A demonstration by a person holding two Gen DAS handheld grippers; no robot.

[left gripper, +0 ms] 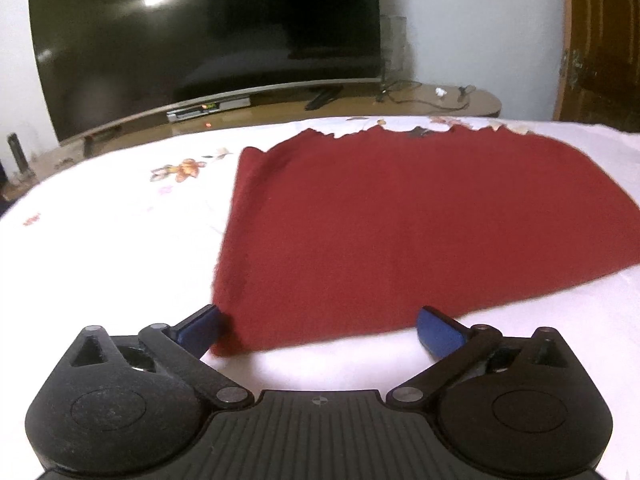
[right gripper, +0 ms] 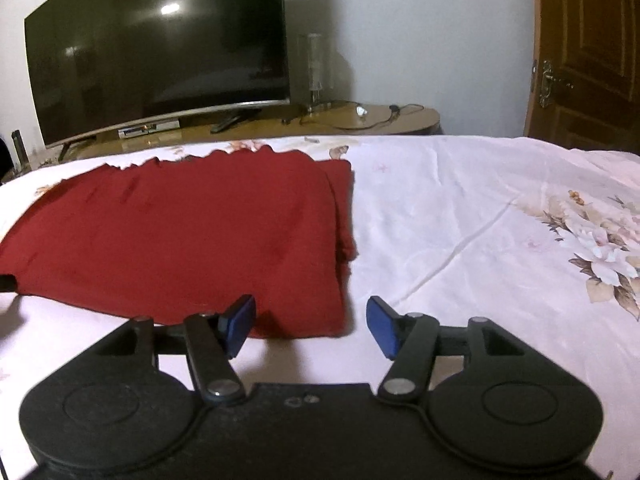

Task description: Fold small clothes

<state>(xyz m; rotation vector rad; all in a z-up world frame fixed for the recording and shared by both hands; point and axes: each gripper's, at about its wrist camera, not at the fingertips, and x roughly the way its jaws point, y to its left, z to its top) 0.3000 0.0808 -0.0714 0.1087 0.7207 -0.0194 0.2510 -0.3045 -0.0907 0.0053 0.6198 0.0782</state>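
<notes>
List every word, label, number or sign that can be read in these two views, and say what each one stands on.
None can be read.
The set-top box under the television shows a lit display, too blurred to read.
The red garment, the floral bedsheet and both grippers, left and right, carry no visible text.

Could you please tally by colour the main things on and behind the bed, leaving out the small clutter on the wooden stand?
Dark red: 1, the flat knitted garment
White floral: 1, the cotton bedsheet
Black: 1, the curved television screen
Brown: 1, the panelled wooden door
Total: 4
</notes>
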